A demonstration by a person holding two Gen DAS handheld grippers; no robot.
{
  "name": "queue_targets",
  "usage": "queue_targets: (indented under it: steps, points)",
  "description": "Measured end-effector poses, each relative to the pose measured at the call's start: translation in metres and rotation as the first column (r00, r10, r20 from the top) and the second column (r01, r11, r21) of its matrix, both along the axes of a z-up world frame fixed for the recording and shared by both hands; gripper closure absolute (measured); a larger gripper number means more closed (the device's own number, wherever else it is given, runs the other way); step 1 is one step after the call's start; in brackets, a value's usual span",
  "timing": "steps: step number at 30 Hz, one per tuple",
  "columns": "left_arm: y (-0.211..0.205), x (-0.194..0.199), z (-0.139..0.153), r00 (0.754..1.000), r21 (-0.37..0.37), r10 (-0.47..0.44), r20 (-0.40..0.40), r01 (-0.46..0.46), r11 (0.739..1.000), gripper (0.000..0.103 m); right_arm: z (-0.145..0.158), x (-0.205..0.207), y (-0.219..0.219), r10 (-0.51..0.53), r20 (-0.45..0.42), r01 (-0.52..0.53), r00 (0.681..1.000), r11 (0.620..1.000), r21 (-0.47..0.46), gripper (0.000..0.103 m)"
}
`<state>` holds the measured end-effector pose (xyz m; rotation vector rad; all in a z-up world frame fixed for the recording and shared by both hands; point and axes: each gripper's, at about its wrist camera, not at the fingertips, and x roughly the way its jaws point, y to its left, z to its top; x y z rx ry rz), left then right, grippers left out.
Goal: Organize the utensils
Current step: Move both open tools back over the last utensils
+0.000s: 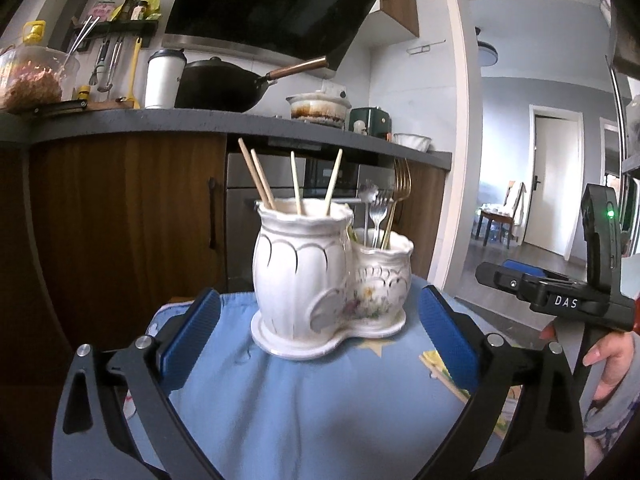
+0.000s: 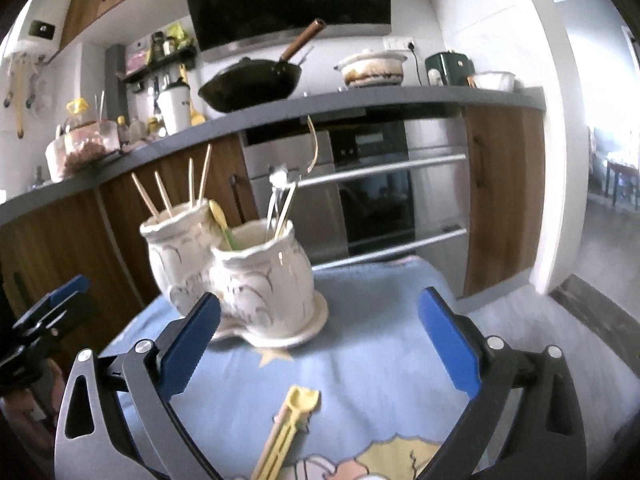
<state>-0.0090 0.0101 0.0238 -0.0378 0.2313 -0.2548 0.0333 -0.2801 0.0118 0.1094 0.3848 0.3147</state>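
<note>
A white ceramic double-pot utensil holder (image 1: 320, 280) (image 2: 240, 276) stands on a blue cloth (image 1: 300, 400) (image 2: 360, 360). Its taller pot holds several chopsticks (image 1: 296, 184) (image 2: 176, 188); the shorter pot holds forks (image 1: 378, 208) and a yellow-green spoon (image 2: 222, 220). My left gripper (image 1: 320, 336) is open, its blue pads flanking the holder's base from in front without touching. My right gripper (image 2: 320, 340) is open and empty, right of the holder. A yellow utensil (image 2: 286, 432) lies on the cloth between the right fingers. A chopstick (image 1: 444, 382) lies by the left gripper's right finger.
Behind the small table runs a dark kitchen counter (image 1: 160, 120) with a wok (image 1: 224, 84), a clay pot (image 1: 318, 106), a tumbler (image 1: 164, 78) and an oven (image 2: 376, 200) below. The right gripper's body (image 1: 560, 300) and a hand (image 1: 612, 360) show at the left view's right edge. A doorway (image 1: 540, 140) opens right.
</note>
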Motion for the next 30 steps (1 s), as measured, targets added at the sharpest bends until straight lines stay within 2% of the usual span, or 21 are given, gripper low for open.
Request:
queue_targets:
  steps: [13, 30]
  points:
    - [-0.014, -0.008, -0.021, 0.997, 0.062, -0.018, -0.076, 0.023, 0.998, 0.006, -0.032, -0.016, 0.014, -0.002, -0.134, -0.012, 0.991, 0.995, -0.103, 0.005]
    - [-0.011, -0.001, -0.027, 0.993, 0.07, -0.004, -0.116, 0.013, 0.997, 0.006, -0.051, -0.023, 0.02, -0.031, -0.246, -0.015, 0.969, 0.983, -0.184, 0.005]
